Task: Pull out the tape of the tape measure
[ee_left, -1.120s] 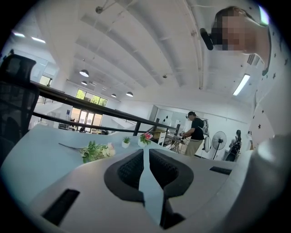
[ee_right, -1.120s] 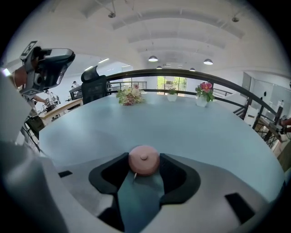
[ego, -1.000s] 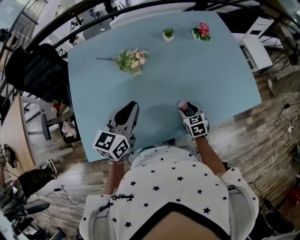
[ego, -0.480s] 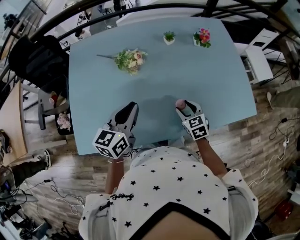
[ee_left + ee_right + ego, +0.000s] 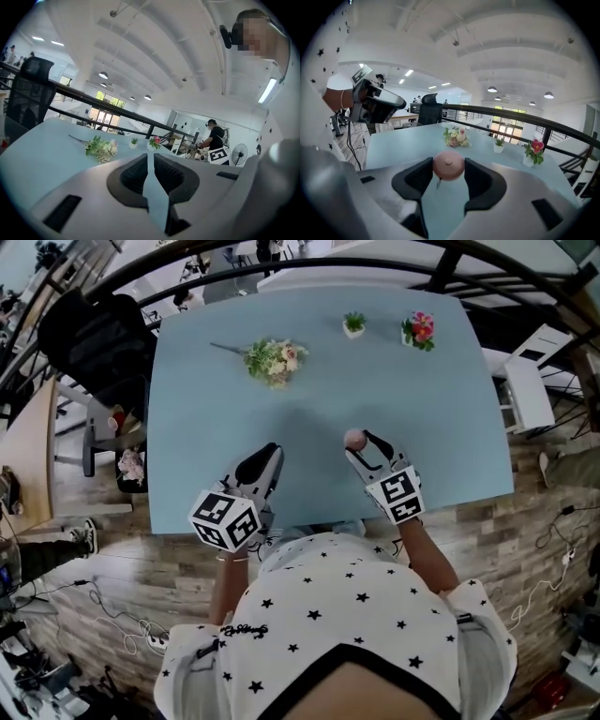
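Note:
A small round pink tape measure sits between the pads of my right gripper, which is shut on it and holds it above the light blue table. A short dark tab hangs below its case. From the head view the tape measure shows at the tip of the right gripper, near the table's front edge. My left gripper hovers to its left, jaws shut with nothing between them. No tape is drawn out.
A bouquet of flowers lies at the back left of the table. Two small potted plants stand at the far edge. A black chair is beside the table's left side.
My right gripper has risen off the table with the pink tape measure and rolled somewhat. The left gripper has barely shifted.

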